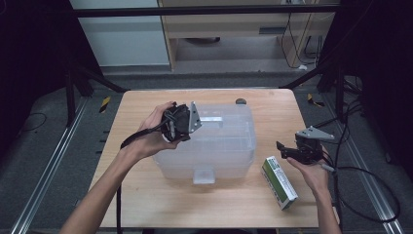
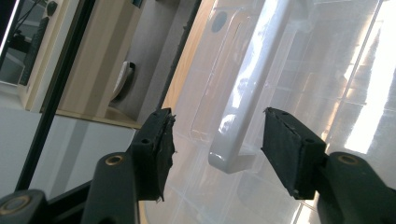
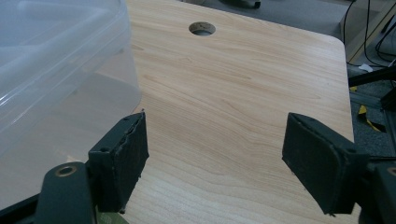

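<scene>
My left gripper, jaws wide, straddles the white plastic latch handle of the clear lidded storage bin; handle's long axis runs between the pads; right gripper gapes, empty.

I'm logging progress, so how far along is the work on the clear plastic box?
Nothing looks finished: the clear plastic storage box has its lid on. In hand: the left gripper brackets the white lid latch without pressing it. The right gripper hangs open over the wooden table. The green-and-white carton lies untouched.

High view overhead, facing forward-down; gripper views close, sharing clear bin with it
</scene>
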A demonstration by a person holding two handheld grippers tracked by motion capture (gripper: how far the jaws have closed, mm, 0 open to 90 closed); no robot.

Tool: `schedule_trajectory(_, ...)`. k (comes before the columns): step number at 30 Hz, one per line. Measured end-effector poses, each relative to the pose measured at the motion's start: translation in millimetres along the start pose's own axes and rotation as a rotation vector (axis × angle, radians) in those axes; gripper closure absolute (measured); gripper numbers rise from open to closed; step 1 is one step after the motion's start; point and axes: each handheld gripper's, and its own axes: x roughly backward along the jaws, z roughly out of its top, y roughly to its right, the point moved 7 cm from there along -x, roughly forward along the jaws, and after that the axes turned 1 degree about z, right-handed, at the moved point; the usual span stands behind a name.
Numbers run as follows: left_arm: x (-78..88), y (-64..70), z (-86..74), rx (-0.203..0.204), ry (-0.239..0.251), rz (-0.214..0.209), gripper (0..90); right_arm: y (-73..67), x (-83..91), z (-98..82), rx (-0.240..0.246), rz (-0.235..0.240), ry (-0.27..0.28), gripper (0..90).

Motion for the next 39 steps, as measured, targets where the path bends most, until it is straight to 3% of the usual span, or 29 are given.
schedule_trajectory(9, -7.1, 1.9, -0.4, -0.061, -0.031, 0.012, 46.7, -0.3, -1.1, -0.8, 0.007, 0.002, -0.006, 23.2)
schedule_trajectory(19, -11.7, 2.1, 2.0, -0.081, -0.041, 0.012, 50.9, -0.5, -1.4, -1.1, 0.004, 0.005, -0.01, 23.6)
schedule_trajectory(25, -13.4, 3.3, 3.0, -0.128, -0.069, 0.003, 55.9, -0.6, -1.8, -1.6, 0.006, 0.007, -0.013, 23.9)
schedule_trajectory(39, -17.9, 6.2, 6.9, -0.192, -0.087, 0.006, 65.3, -0.8, -2.0, -1.8, 0.006, 0.01, -0.015, 24.4)
